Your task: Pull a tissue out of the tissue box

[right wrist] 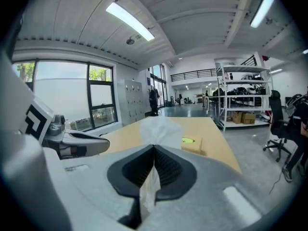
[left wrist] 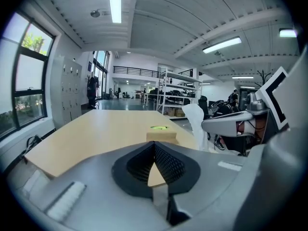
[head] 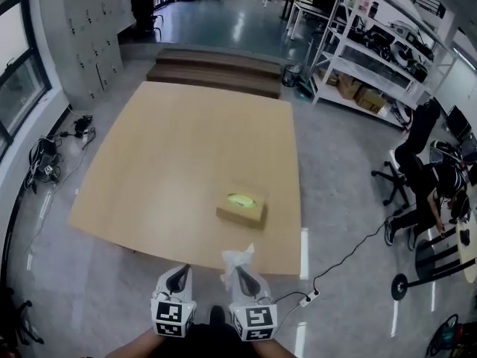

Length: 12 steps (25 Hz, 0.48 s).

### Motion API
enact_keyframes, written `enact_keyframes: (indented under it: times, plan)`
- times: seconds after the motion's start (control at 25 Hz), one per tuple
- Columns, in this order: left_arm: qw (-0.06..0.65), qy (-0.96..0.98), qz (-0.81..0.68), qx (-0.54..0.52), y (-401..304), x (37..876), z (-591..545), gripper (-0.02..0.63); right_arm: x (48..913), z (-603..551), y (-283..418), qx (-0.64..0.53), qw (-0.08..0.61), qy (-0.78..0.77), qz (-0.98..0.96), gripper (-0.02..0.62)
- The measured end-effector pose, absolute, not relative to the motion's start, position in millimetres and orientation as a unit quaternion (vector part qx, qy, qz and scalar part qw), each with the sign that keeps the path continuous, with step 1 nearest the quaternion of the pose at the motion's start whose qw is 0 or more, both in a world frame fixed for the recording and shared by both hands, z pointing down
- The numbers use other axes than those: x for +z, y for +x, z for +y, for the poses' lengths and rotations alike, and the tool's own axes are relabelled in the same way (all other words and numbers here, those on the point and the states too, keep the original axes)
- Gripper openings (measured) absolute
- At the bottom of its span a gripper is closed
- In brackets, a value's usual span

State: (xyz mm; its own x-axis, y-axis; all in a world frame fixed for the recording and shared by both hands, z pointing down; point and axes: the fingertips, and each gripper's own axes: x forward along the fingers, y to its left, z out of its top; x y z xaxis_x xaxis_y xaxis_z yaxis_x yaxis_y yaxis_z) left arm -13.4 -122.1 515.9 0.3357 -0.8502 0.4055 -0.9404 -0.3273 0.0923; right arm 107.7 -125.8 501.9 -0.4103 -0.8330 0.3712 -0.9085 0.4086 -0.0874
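A tan cardboard tissue box [head: 241,206] with a green oval opening lies on the wooden table [head: 179,155] near its front right corner; it also shows as the box [left wrist: 161,134] and the box [right wrist: 192,144]. My right gripper [head: 239,271] is shut on a white tissue [head: 237,259], held off the table's front edge, apart from the box. The tissue [right wrist: 156,129] fans out above the shut jaws, and the tissue [left wrist: 196,121] shows at the right of the left gripper view. My left gripper [head: 179,273] is shut with nothing in it, beside the right one.
Metal shelving [head: 380,43] with boxes stands at the back right. A person [head: 428,181] sits on an office chair at the right. A power strip [head: 307,298] and cable lie on the floor by the table's corner. Wooden steps [head: 216,69] lie beyond the table.
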Motion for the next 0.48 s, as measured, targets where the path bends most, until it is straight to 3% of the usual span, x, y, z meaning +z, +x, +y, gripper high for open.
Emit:
enact_keyframes:
  times: [0.48]
  plan:
    - [0.122, 0.804, -0.574, 0.097, -39, 472, -89, 0.018, 460, -96, 84, 0.105, 0.105, 0.518, -0.842, -0.003]
